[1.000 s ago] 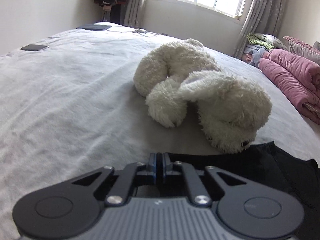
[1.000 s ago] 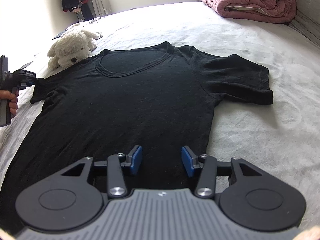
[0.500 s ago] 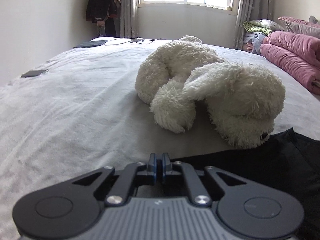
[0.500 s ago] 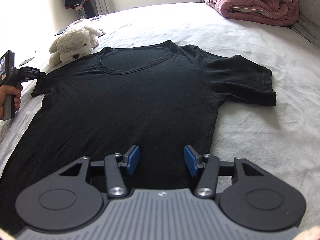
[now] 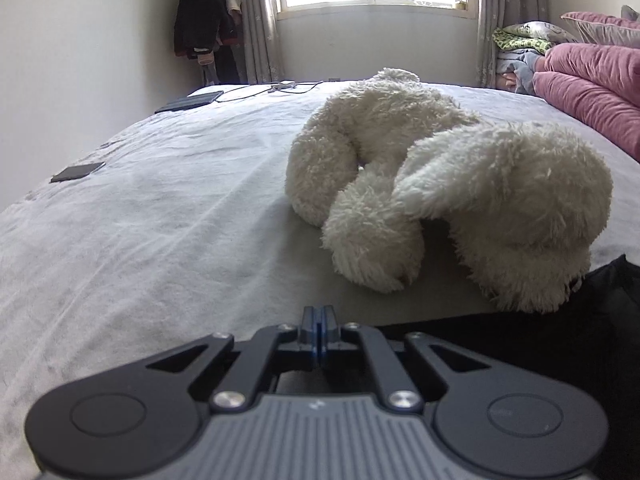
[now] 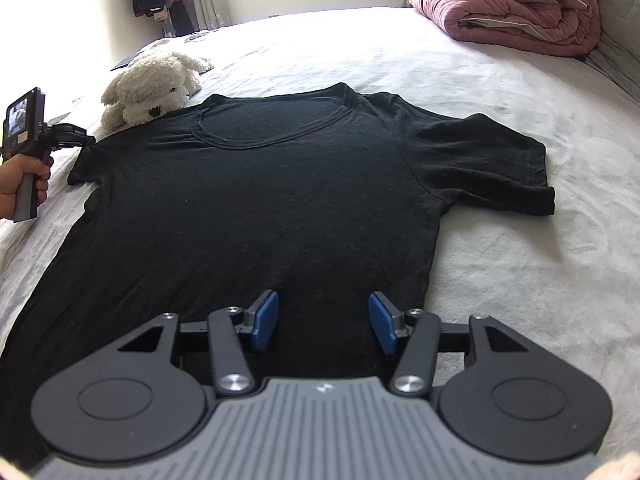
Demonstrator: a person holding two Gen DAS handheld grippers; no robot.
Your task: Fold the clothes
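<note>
A black T-shirt (image 6: 256, 200) lies flat and face up on the grey bed (image 6: 500, 92), neckline toward the far side. My left gripper (image 5: 318, 332) is shut, blue pads together, at the tip of the shirt's left sleeve (image 6: 86, 156). In the right wrist view the left gripper (image 6: 86, 141) meets that sleeve corner, held by a person's hand (image 6: 20, 178). The shirt's black fabric (image 5: 560, 344) runs in under the left fingers. My right gripper (image 6: 322, 308) hovers open over the shirt's lower hem, nothing pressed between its pads.
A white plush dog (image 5: 440, 184) lies just beyond the left sleeve, also in the right wrist view as the plush dog (image 6: 148, 88). A folded pink duvet (image 6: 512, 4) sits at the far right. A phone (image 5: 78, 172) and a tablet (image 5: 190, 101) lie near the bed's left edge.
The left gripper rolled level and crept closer to the plush dog, its pads closing the last gap at the sleeve. The right jaws widened slightly and stayed in place.
</note>
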